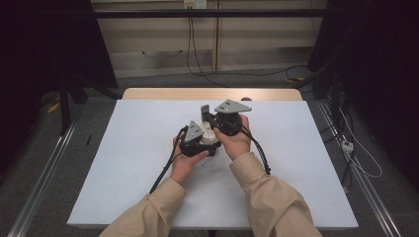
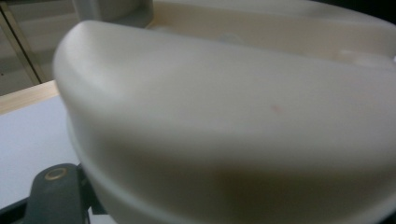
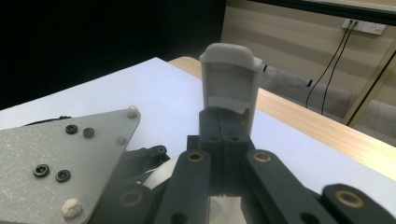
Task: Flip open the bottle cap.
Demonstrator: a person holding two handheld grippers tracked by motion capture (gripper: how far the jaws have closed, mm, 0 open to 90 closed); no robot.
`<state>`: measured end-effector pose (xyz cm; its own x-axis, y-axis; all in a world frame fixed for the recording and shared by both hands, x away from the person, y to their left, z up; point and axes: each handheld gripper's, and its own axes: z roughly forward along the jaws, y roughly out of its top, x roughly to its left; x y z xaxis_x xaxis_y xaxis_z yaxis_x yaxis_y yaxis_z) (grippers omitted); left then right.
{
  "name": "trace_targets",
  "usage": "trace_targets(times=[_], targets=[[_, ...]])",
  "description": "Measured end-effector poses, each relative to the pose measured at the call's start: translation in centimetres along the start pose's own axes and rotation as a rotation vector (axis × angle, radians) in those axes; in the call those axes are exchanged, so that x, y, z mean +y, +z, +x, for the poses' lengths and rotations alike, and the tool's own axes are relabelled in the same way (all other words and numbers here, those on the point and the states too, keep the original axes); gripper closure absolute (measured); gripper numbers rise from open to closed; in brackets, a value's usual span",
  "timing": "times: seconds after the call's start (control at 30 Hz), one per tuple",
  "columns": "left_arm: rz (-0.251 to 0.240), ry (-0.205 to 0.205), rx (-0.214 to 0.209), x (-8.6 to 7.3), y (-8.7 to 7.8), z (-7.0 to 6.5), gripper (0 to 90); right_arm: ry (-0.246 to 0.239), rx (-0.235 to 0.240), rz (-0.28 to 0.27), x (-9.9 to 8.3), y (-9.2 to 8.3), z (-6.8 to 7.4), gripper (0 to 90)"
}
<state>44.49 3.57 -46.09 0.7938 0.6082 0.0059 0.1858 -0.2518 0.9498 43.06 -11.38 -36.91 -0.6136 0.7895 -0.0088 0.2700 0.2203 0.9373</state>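
I have the bench [image 1: 133,163] below, a cream case [image 2: 224,130] mid-bench. My left claw [image 1: 210,140] is clamped on its body. My right claw [image 3: 226,135], at one o'clock, is pinched shut on the upright lid [image 3: 231,79]. It looks like light, stiff, slick plastic; I'd grip the rims.

A cream-white, rounded plastic piece [image 2: 224,130] is held just above the middle of the white desk [image 1: 123,163]; a pale grey hollow cap [image 3: 230,79] stands upright beside it, open face showing.
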Motion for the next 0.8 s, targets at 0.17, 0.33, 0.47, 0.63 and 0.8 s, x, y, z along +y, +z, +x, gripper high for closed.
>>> trace_targets(times=[0.17,0.33,0.47,0.63,0.8], targets=[[0.005,0.011,0.003,0.01,-0.02,-0.01,18.5,-0.002,-0.004,0.001,0.01,0.03,0.00,90.0],[0.002,0.000,0.002,-0.01,-0.02,0.02,18.6,-0.007,-0.012,0.004,0.15,0.15,0.09,90.0],[0.000,-0.013,-0.002,-0.03,0.01,-0.05,18.6,-0.009,-0.015,0.002,0.23,0.26,0.08,90.0],[0.002,-0.017,-0.006,-0.05,0.00,0.00,18.6,-0.006,-0.015,0.004,0.25,0.34,0.05,90.0],[0.002,-0.019,-0.003,-0.05,-0.01,-0.01,18.6,-0.007,-0.016,0.001,0.26,0.46,0.06,90.0]])
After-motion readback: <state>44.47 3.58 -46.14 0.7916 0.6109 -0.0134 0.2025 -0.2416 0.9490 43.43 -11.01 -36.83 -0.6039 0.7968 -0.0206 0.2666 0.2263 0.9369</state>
